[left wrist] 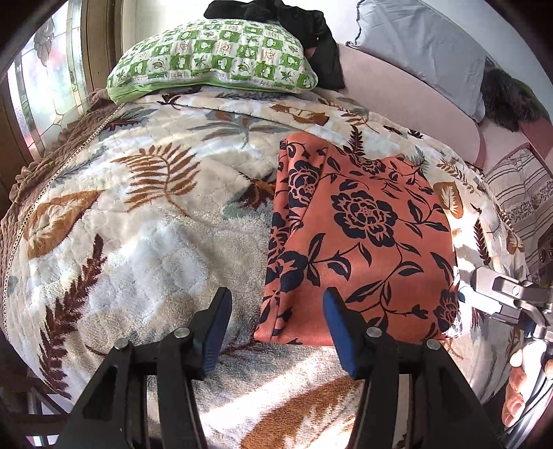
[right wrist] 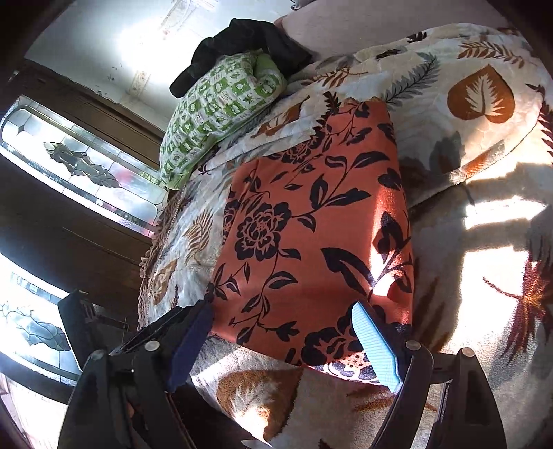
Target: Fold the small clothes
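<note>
An orange cloth with dark blue flowers point(left wrist: 363, 221) lies folded into a rectangle on the leaf-patterned blanket point(left wrist: 138, 214). My left gripper point(left wrist: 276, 311) hovers over its near left corner. Its jaws stand apart, and the blue pads point(left wrist: 337, 324) do not press on the fabric. In the right wrist view the same cloth point(right wrist: 311, 224) fills the middle. My right gripper point(right wrist: 283, 331) is wide open above the cloth's near edge, one pad dark, the other light blue point(right wrist: 375, 345). Part of the right gripper's metal body point(left wrist: 497, 293) and a hand point(left wrist: 518, 383) show at the right of the left wrist view.
At the head of the bed a green checked pillow point(left wrist: 214, 58) lies with a black garment point(left wrist: 276, 13) behind it. A grey pillow point(left wrist: 425, 48) leans on a pink bolster point(left wrist: 408, 96). Stained-glass windows point(right wrist: 83, 165) are on the left, striped bedding point(left wrist: 518, 193) on the right.
</note>
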